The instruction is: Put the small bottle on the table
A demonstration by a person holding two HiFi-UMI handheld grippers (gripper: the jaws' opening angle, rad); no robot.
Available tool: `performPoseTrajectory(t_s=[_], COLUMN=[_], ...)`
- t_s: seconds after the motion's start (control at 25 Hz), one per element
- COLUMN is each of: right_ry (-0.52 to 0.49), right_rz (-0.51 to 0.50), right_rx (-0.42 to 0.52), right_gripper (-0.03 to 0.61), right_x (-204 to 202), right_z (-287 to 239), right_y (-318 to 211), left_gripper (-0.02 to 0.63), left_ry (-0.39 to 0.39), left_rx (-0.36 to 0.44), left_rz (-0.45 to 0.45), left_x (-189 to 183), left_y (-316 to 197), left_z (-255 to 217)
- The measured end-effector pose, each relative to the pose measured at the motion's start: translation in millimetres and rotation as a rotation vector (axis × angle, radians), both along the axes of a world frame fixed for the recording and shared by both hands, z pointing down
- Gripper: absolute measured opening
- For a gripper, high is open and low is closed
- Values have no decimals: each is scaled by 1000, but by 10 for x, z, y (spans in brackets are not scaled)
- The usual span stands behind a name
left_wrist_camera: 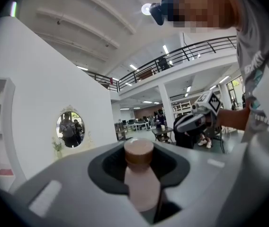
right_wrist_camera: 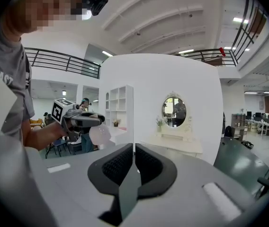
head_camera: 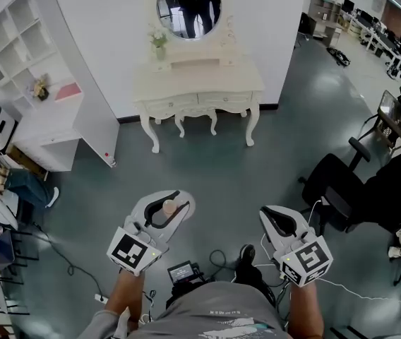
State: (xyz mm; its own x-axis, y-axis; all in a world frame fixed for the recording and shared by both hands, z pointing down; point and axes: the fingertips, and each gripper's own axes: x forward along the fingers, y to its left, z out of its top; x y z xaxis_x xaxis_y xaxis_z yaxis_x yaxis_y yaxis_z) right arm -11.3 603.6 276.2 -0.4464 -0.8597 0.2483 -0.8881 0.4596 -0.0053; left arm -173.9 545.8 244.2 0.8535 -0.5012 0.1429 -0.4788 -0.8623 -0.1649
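Here the left gripper (head_camera: 172,205) clamps the small bottle (left_wrist_camera: 141,181), probably to carry it to the far table (head_camera: 214,83); the right gripper (head_camera: 271,217) is closed on nothing.

The left gripper (left_wrist_camera: 139,168) held the small bottle (left_wrist_camera: 143,189) upright, its 2 dark pads (left_wrist_camera: 107,168) pressed against the pale body just below the brown cap (left_wrist_camera: 139,152). Far to the left, an oval mirror (left_wrist_camera: 69,129) hung on a white wall (left_wrist_camera: 35,84). To the right, the right gripper (left_wrist_camera: 197,119) hovered beside the person's grey shirt (left_wrist_camera: 262,74).
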Motion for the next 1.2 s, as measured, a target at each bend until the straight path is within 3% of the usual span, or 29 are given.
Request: performPoseTrajectory(t_s=[0.16,0.52,0.84,1.2], right_ry=[-5,-11,-10,-36], right_rz=[-47,-147,-201,-194], right_rx=[6,-4,25,24], right_gripper=[28,26,23,21], right_x=[201,1212,1787,2037], right_z=[25,209,153,258], right_y=[-282,-1097,-1693,-2077], left_gripper=[110,110,110,110], left_ry=[-12,-46,-64,-88], left_rx=[1,8,22,15], left_rz=[-44,-192,-270,-288], left_x=[143,948,1418,1608], left_y=[-151,-714,-1128,-1438], left_z=[-8,43,-8,-36])
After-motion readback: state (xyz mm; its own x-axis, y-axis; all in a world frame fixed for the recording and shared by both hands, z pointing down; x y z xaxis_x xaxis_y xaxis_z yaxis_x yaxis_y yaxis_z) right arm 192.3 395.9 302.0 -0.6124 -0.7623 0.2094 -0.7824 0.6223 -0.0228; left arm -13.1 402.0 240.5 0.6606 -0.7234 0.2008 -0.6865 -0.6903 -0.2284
